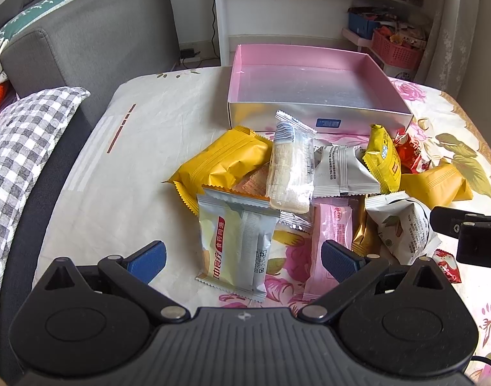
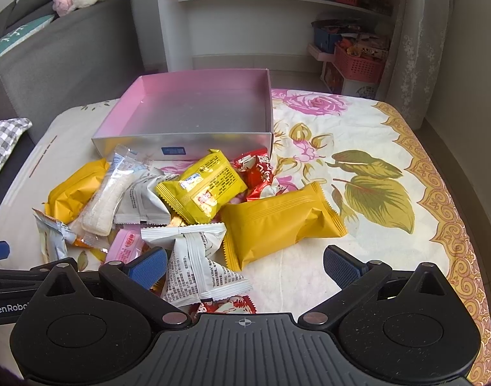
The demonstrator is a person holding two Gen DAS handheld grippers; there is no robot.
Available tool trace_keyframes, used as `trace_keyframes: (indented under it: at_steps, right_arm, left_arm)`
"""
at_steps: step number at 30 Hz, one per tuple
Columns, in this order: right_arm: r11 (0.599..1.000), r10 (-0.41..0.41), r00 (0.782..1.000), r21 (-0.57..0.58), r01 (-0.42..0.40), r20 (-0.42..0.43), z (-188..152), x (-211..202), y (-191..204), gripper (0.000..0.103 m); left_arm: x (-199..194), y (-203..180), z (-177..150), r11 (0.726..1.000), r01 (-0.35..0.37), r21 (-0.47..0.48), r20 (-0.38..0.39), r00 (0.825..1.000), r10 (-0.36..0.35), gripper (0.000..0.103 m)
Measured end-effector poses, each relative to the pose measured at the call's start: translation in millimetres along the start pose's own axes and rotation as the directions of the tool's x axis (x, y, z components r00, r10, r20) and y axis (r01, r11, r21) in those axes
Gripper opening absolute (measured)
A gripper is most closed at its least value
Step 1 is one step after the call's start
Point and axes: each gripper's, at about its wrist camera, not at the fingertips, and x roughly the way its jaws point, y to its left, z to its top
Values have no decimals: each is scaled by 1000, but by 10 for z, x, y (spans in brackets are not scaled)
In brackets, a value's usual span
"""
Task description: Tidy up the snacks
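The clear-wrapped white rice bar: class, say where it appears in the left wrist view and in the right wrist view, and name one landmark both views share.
Left wrist view: the clear-wrapped white rice bar stands near picture centre, leaning on the pile, just in front of the box.
Right wrist view: it lies left of centre, slanted, between a yellow packet and a grey one.
Shared landmark: the pink-lined box behind the pile.
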Motion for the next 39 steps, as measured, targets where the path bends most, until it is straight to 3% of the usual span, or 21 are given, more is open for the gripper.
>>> trace_keyframes:
  at_steps: [39]
  right_arm:
    - [1000, -7, 1000, 1, 7, -1, -1, 3, 1, 103]
  left_arm:
    - [-7, 11, 3, 1000, 5, -2, 4, 1000, -5, 103]
